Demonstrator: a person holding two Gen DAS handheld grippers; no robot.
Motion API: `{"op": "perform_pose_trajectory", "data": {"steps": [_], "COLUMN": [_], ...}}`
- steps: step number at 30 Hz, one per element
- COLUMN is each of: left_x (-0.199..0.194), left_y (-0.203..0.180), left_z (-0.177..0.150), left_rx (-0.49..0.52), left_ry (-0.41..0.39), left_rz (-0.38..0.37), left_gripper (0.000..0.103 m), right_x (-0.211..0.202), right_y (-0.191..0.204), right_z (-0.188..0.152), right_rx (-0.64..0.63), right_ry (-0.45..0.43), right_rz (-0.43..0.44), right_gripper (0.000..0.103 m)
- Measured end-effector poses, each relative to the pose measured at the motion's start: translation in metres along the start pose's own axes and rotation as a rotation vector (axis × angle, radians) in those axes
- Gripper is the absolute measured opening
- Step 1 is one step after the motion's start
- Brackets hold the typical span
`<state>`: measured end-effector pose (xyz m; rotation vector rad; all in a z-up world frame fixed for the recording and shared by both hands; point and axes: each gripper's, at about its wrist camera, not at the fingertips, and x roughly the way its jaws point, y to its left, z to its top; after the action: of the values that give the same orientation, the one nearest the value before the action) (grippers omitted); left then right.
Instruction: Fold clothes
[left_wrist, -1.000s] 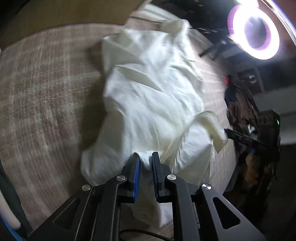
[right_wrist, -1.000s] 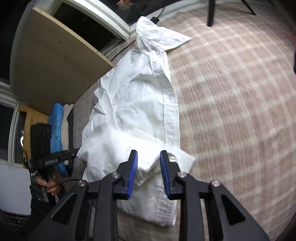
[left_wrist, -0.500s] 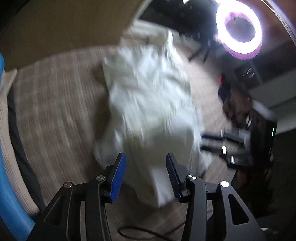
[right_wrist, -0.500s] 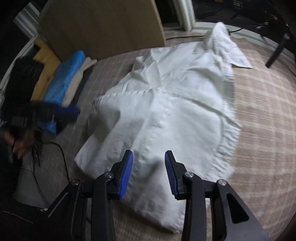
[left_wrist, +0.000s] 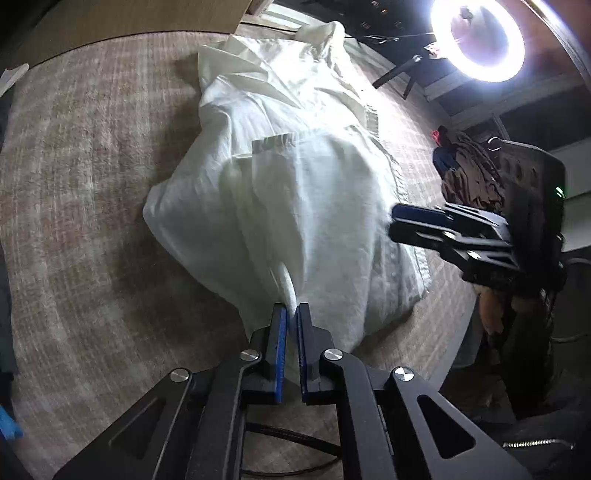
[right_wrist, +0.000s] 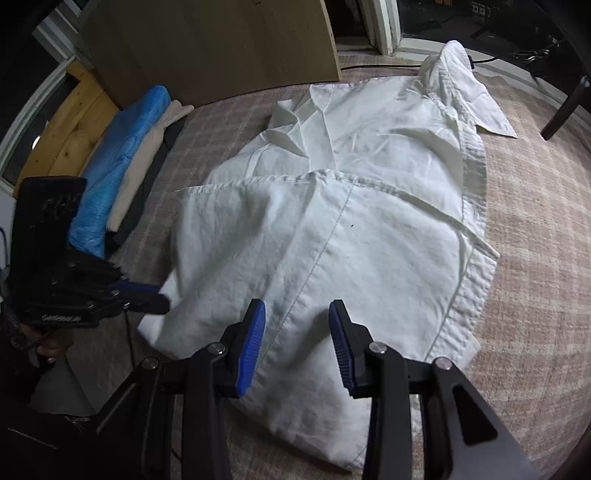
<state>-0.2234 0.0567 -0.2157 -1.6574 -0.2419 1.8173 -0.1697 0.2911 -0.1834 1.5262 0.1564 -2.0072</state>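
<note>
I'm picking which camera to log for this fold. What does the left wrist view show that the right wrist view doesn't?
Only the left wrist view shows the lit ring light and the left gripper pinching the shirt. Only the right wrist view shows the stack of folded clothes and the collar clearly. Both show the white shirt on the rug.

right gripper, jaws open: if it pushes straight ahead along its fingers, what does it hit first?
Most likely the white shirt: the right gripper points over its near folded part, fabric directly between and ahead of the open fingers. Depth is unclear, so it may be nearly touching.
</note>
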Motion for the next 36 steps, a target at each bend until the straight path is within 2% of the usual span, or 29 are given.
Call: {"op": "perform_pose_trajectory", "data": {"steps": [3, 5, 7, 9, 11, 12, 16, 18, 20, 21, 22, 25, 27, 28, 29, 31, 33, 36], "left_x": [0.003, -0.002, -0.018, -0.03, -0.035, -0.035, -0.006, 0.006, 0.018, 0.016, 0.014, -0.008, -0.025, -0.029, -0.032, -0.026, -0.011, 0.015], "left_y": [0.013, 0.017, 0.008, -0.005, -0.018, -0.024, -0.034, -0.019, -0.003, 0.003, 0.008, -0.001, -0.015, -0.018, -0.025, -0.039, -0.045, -0.031], "left_z": [-0.007, -0.01, -0.01, -0.006, 0.001, 0.005, 0.034, 0.047, 0.06, 0.061, 0.062, 0.058, 0.053, 0.052, 0.051, 0.052, 0.061, 0.073], "left_rx": [-0.018, -0.034, -0.001, 0.041, 0.09, 0.119, 0.197, 0.197, 0.196, 0.174, 0.149, 0.157, 0.185, 0.202, 0.222, 0.26, 0.287, 0.273], "left_ry": [0.0, -0.004, -0.05, -0.092, -0.123, -0.131, -0.138, -0.129, -0.12, -0.117, -0.114, -0.15, -0.187, -0.194, -0.199, -0.2, -0.189, -0.135], "left_rz": [0.089, 0.1, 0.114, 0.096, 0.069, 0.051, 0.061, 0.155, 0.256, 0.236, 0.205, 0.172, 0.155, 0.139, 0.112, 0.098, 0.129, 0.234], "left_gripper": [0.004, 0.006, 0.003, 0.004, 0.015, 0.015, 0.014, 0.017, 0.002, 0.002, 0.002, 0.001, 0.008, 0.019, 0.026, 0.026, 0.026, 0.025], "right_x": [0.012, 0.013, 0.013, 0.013, 0.013, 0.012, 0.012, 0.012, 0.012, 0.012, 0.011, -0.01, -0.017, -0.019, -0.016, -0.006, 0.007, 0.001], "right_y": [0.001, 0.003, 0.001, -0.001, -0.003, -0.004, -0.008, -0.01, -0.012, -0.013, -0.015, -0.029, -0.032, -0.034, -0.035, -0.035, -0.035, -0.046], "right_z": [-0.001, -0.001, -0.001, -0.002, -0.002, -0.002, -0.003, -0.004, -0.004, -0.005, -0.005, -0.002, 0.002, 0.004, 0.007, 0.014, 0.021, 0.019], "right_rx": [-0.012, -0.025, -0.021, -0.016, -0.012, -0.01, -0.001, 0.003, 0.007, 0.009, 0.014, 0.056, 0.064, 0.068, 0.07, 0.055, 0.03, 0.047], "right_ry": [0.015, 0.014, 0.013, 0.012, 0.011, 0.01, 0.008, 0.007, 0.006, 0.005, 0.002, -0.063, -0.113, -0.135, -0.136, -0.121, -0.105, -0.108], "right_rz": [-0.024, -0.037, -0.039, -0.041, -0.043, -0.044, -0.048, -0.049, -0.051, -0.052, -0.052, -0.034, -0.026, -0.022, -0.018, -0.026, -0.067, -0.109], "right_gripper": [0.036, 0.036, 0.036, 0.036, 0.036, 0.036, 0.036, 0.036, 0.033, 0.021, 0.017, 0.017, 0.021, 0.024, 0.025, 0.025, 0.025, 0.025]}}
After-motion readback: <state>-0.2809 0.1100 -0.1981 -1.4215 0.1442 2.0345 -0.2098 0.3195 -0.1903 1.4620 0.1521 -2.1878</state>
